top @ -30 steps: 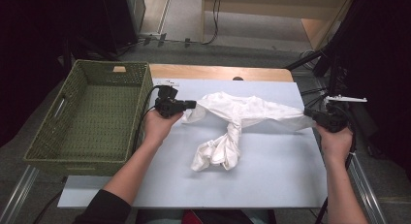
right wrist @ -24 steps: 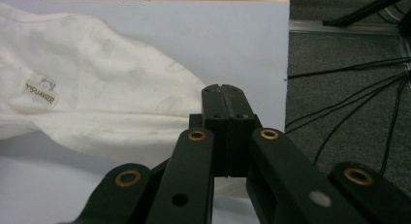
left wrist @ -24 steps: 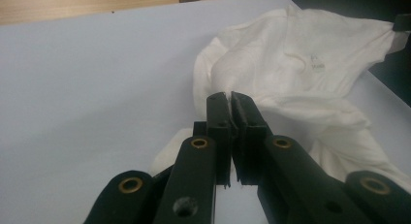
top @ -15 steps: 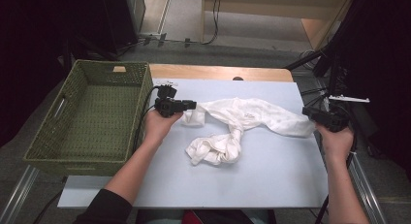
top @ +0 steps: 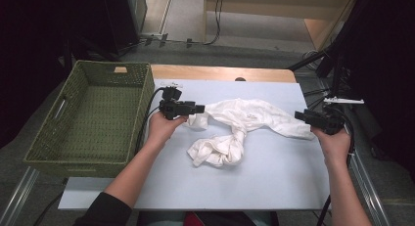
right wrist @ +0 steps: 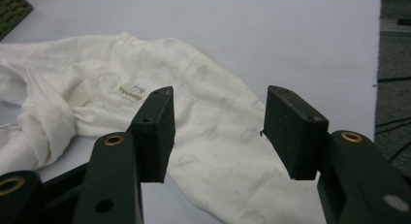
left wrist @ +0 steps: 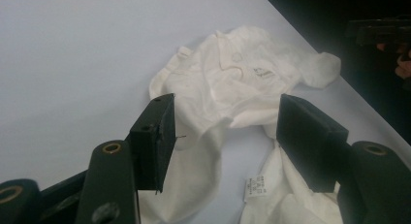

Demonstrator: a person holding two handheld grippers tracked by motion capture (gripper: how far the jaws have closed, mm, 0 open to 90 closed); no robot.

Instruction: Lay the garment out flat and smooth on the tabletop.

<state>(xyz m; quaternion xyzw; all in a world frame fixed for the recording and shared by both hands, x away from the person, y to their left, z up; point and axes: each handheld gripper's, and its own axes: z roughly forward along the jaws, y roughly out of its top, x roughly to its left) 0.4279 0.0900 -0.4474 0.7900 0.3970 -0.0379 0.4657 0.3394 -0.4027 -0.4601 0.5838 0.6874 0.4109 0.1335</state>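
A crumpled white garment (top: 240,125) lies on the pale blue table (top: 274,182), stretched between the two claws, with a twisted bunch trailing toward the person from its middle. The left claw (top: 199,109) sits at the garment's left end, held level in the person's left hand (top: 164,127); its jaws have just been opening and now stand released, the cloth (left wrist: 228,88) lying loose on the table between and beyond them, a small sewn label (left wrist: 255,187) just inside the right-hand jaw. The right claw (top: 299,115) rests at the garment's opposite end, held in the right hand (top: 335,143); its jaws have likewise just been opening and stand apart, the fabric (right wrist: 203,136) spread flat beneath and ahead of them, pressed by neither pad. Just beyond the left claw's outer side stands a green woven basket (top: 54,147), near the table's edge.
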